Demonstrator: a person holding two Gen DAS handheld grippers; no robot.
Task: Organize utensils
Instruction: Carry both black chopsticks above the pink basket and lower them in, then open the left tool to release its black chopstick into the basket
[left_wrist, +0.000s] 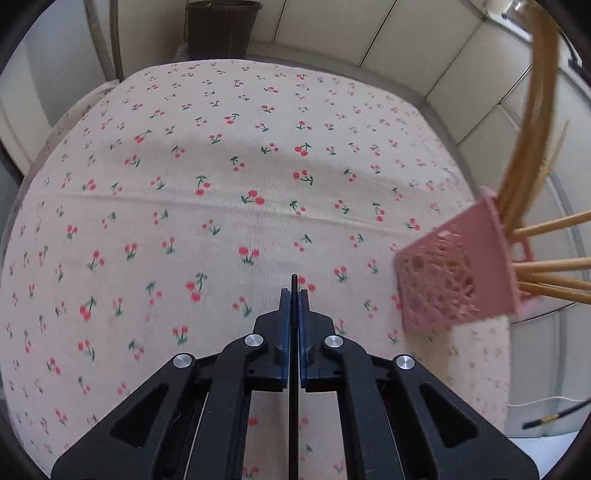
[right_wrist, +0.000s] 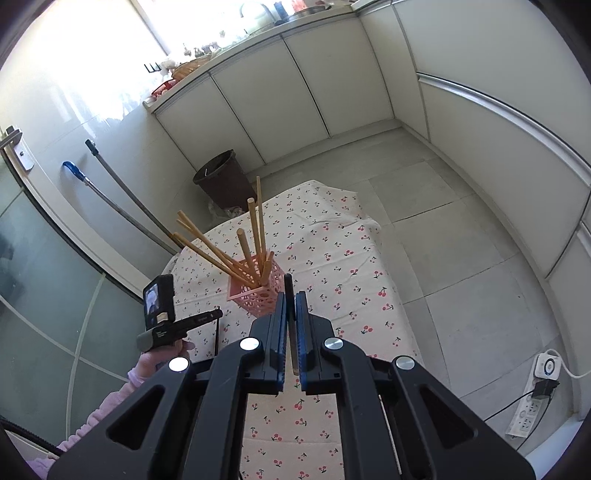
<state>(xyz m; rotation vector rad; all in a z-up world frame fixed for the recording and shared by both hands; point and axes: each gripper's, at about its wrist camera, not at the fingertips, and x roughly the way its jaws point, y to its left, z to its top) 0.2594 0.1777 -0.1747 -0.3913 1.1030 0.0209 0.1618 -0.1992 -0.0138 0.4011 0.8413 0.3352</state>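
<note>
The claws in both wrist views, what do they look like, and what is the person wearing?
Both the left claw and the right claw are matte black plastic linkages with cut-out arms, round silver pivot pins and blue-lined fingers. Seen from the right wrist view, the left tool carries a small black camera on a black handle. The person's sleeve is fluffy pale pink.

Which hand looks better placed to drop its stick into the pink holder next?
Probably the right. The right gripper is shut on a dark chopstick whose tip sits just beside the pink holder. The left gripper, also clamping a dark stick, faces bare cloth, holder off to its side.
</note>
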